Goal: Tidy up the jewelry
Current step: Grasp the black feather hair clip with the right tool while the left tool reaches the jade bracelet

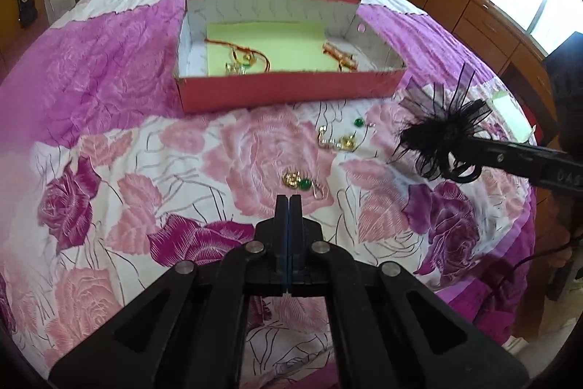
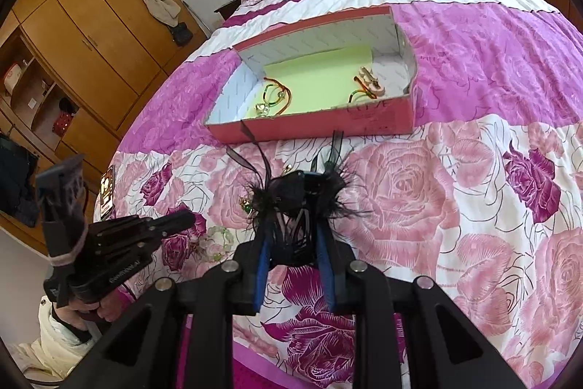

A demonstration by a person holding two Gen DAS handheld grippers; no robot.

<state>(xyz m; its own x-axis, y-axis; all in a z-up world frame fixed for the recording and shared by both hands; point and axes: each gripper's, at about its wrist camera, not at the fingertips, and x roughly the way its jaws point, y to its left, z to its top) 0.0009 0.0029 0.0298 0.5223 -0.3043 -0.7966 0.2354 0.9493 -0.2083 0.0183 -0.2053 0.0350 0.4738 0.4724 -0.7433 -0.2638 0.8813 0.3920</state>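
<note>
A red cardboard box lined with pale green paper lies on the flowered bedspread and holds red-cord pieces with gold and green pendants. Just ahead of my left gripper a gold earring with a green bead lies on the bed. That gripper is shut, and I see nothing between its fingers. Further right lie more gold and silver pieces and a loose green bead. My right gripper is shut on a black feathered hair ornament, held above the bed in front of the box.
A pale green bead bracelet lies near the left gripper. A phone rests at the bed's left edge. A green paper sheet sits at the right edge. A wooden dresser and a wardrobe flank the bed.
</note>
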